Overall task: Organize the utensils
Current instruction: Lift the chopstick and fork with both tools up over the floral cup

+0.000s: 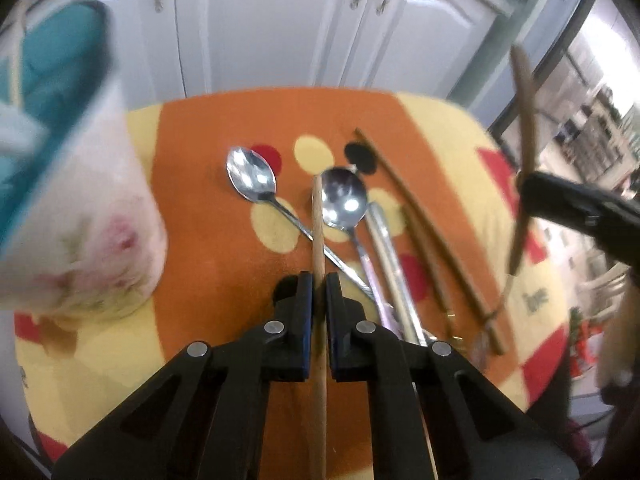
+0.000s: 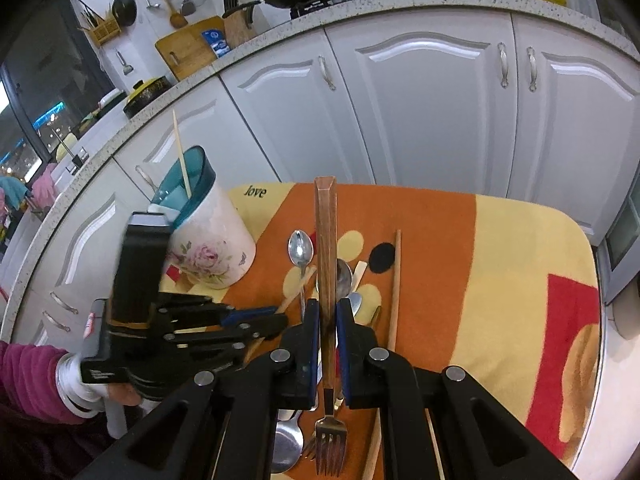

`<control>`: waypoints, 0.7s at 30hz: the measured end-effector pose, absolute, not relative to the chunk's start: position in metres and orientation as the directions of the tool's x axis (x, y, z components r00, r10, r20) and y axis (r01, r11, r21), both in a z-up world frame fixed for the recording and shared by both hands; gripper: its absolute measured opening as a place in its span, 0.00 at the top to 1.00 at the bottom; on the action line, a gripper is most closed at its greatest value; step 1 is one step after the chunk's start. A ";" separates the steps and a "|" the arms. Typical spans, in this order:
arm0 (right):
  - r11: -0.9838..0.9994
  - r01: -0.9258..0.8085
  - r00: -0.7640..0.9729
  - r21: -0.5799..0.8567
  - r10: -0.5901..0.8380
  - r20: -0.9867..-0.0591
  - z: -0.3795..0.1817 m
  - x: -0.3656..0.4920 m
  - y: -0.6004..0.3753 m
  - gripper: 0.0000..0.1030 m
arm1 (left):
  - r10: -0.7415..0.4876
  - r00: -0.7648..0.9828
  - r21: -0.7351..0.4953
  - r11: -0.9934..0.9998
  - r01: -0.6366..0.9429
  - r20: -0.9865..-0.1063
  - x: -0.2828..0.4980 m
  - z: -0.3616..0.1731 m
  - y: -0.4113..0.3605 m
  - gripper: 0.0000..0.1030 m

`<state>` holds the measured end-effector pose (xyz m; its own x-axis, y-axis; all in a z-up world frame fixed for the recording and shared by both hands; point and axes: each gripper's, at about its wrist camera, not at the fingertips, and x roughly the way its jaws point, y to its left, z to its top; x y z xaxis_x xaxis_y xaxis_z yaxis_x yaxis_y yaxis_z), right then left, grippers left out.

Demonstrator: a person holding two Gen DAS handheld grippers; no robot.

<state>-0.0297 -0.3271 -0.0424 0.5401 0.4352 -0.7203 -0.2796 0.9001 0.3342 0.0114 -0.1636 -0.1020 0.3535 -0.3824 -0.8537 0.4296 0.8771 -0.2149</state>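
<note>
My left gripper (image 1: 319, 280) is shut on a pale wooden chopstick (image 1: 317, 220) that points away over the table. Two steel spoons (image 1: 252, 176) (image 1: 344, 198) and several darker chopsticks (image 1: 424, 220) lie on the orange and yellow cloth (image 1: 200, 240) beyond it. A floral cup (image 1: 92, 216) with a teal inside stands at the left, close and blurred. My right gripper (image 2: 328, 308) is shut on a wood-handled fork (image 2: 326, 240), handle up and away, tines (image 2: 330, 448) near the camera. In the right wrist view the cup (image 2: 212, 252) holds one thin chopstick (image 2: 181, 156), and the left gripper (image 2: 276, 322) sits low beside it.
White cabinet doors (image 2: 420, 120) stand just behind the table. The table's rounded edge (image 2: 592, 264) is at the right. A brown chopstick (image 2: 394, 292) lies right of the pile. A hand in a pink sleeve (image 2: 28, 376) holds the left gripper.
</note>
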 end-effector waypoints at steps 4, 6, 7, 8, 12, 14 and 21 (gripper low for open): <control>0.896 -0.291 0.561 0.336 0.444 -0.699 -0.029 -0.034 -0.326 0.92 | -0.446 0.387 -0.263 0.859 0.440 -0.807 -0.006 -0.067 -0.144 0.96; 0.896 -0.301 0.572 0.326 0.443 -0.690 -0.021 -0.036 -0.324 0.92 | -0.467 0.397 -0.285 0.853 0.437 -0.790 -0.012 -0.054 -0.140 0.96; 0.895 -0.306 0.578 0.325 0.446 -0.683 -0.017 -0.037 -0.322 0.92 | -0.478 0.402 -0.297 0.850 0.435 -0.781 -0.014 -0.047 -0.135 0.96; 0.892 -0.311 0.581 0.327 0.451 -0.677 -0.013 -0.037 -0.321 0.92 | -0.488 0.410 -0.306 0.848 0.433 -0.771 -0.016 -0.040 -0.130 0.96; 0.891 -0.330 0.597 0.313 0.453 -0.662 -0.001 -0.037 -0.315 0.92 | -0.513 0.443 -0.329 0.841 0.430 -0.735 -0.021 -0.017 -0.113 0.96; 0.889 -0.340 0.603 0.306 0.456 -0.655 0.005 -0.036 -0.311 0.92 | -0.527 0.457 -0.342 0.837 0.428 -0.717 -0.020 -0.006 -0.105 0.96; 0.887 -0.372 0.634 0.273 0.457 -0.624 0.033 -0.031 -0.297 0.92 | -0.559 0.518 -0.371 0.825 0.427 -0.648 -0.023 0.042 -0.079 0.96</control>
